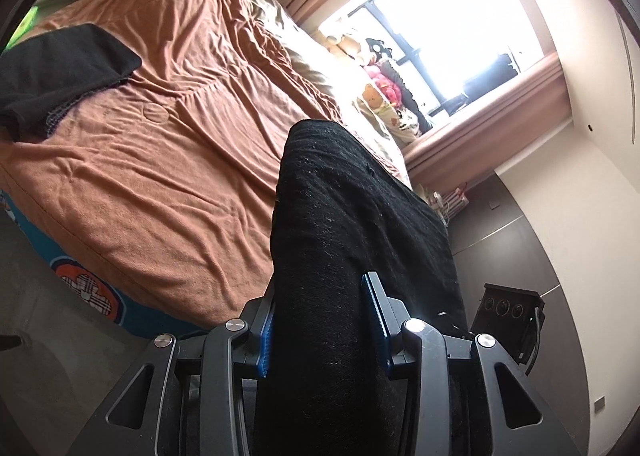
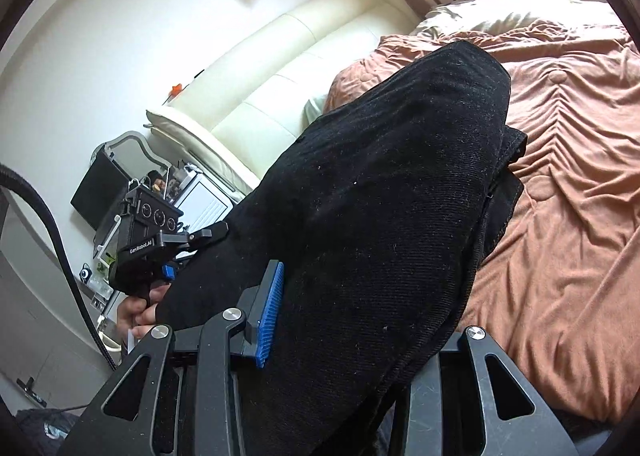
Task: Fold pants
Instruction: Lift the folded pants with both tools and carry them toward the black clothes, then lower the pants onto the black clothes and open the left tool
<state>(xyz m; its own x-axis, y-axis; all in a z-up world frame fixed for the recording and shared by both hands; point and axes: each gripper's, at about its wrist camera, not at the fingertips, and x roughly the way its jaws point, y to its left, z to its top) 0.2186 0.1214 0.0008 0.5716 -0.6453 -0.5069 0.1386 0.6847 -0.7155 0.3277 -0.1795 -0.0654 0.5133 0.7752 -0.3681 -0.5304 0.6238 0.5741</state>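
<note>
Both hand-held grippers, left (image 1: 320,320) and right (image 2: 360,304), are clamping the black pants (image 1: 352,216), hanging lengthwise toward 12 o'clock above the bed (image 1: 160,176).

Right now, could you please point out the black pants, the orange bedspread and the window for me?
black pants (image 1: 352,240): left wrist view, on the cloth above the fingers.
orange bedspread (image 1: 160,176): left wrist view, on its wrinkled middle.
window (image 1: 452,12): left wrist view, on the bright pane.
</note>
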